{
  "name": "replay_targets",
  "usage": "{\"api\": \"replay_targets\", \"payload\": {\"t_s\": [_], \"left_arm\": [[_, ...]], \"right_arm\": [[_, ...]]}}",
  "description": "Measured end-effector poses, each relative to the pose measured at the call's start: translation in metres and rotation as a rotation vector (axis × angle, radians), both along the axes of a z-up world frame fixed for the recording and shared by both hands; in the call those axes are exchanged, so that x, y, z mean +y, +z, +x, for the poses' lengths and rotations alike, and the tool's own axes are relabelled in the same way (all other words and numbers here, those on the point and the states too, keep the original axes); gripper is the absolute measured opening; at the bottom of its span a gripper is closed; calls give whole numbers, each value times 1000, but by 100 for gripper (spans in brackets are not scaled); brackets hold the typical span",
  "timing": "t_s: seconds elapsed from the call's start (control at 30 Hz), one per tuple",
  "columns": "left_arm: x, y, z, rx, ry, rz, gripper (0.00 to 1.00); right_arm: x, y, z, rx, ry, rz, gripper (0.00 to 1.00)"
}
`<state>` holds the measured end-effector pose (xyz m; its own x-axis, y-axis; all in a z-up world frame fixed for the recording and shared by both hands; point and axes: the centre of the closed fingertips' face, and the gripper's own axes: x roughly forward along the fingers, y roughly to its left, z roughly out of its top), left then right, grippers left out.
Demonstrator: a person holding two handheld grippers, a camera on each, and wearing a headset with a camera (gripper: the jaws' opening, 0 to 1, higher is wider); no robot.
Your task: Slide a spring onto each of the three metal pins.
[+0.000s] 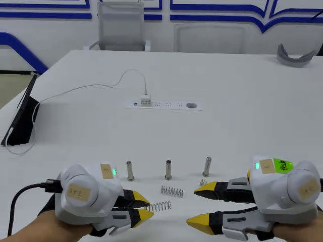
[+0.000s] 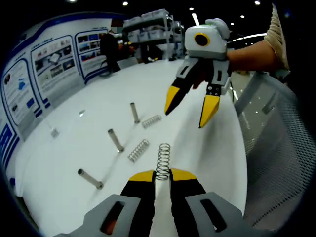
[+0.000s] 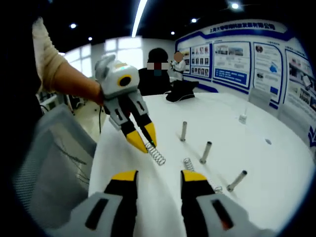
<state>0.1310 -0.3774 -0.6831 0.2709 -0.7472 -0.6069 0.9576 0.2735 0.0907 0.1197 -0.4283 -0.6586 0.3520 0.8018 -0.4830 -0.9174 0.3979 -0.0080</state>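
Three metal pins stand in a row on the white table [image 1: 242,131]: left pin [image 1: 130,170], middle pin [image 1: 168,170], right pin [image 1: 207,166]. My left gripper [image 1: 144,206] is shut on one end of a spring [image 1: 159,205], which sticks out level in front of the pins. In the left gripper view the held spring [image 2: 163,159] rises from between the closed jaws of that gripper [image 2: 163,175]. A second spring [image 1: 172,191] lies loose before the middle pin. A third, small spring [image 1: 203,182] lies by the right pin. My right gripper [image 1: 193,205] is open and holds nothing.
A white power strip [image 1: 164,105] with a plug and cable lies mid-table. A dark flat device [image 1: 20,118] leans at the left edge. A chair [image 1: 121,25] stands beyond the far edge, and a grey curved object [image 1: 295,55] rests far right. People [image 3: 165,74] stand in the background.
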Motion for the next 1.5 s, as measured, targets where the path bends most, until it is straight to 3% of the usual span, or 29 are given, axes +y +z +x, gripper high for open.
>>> {"api": "replay_targets", "payload": {"t_s": [0.23, 0.43, 0.77, 1.07, 1.17, 1.5], "left_arm": [[-6, 10, -11, -15, -34, -17, 10], [-12, 19, -19, -26, -56, -41, 10], [-16, 23, -27, -27, -84, -50, 10], [-19, 21, -34, -27, -120, -18, 10], [-20, 20, -34, -25, -124, -5, 10], [-21, 29, -36, 2, -116, -29, 9]], "right_arm": [[10, -2, 1, -3, 49, -10, 30], [16, -4, -5, 27, 76, 3, 26], [22, -4, -14, 38, 122, 16, 18], [25, -6, -22, 3, 181, -41, 16], [26, -7, -22, -38, 204, -62, 14], [25, -8, -24, -52, 218, -74, 13]]}}
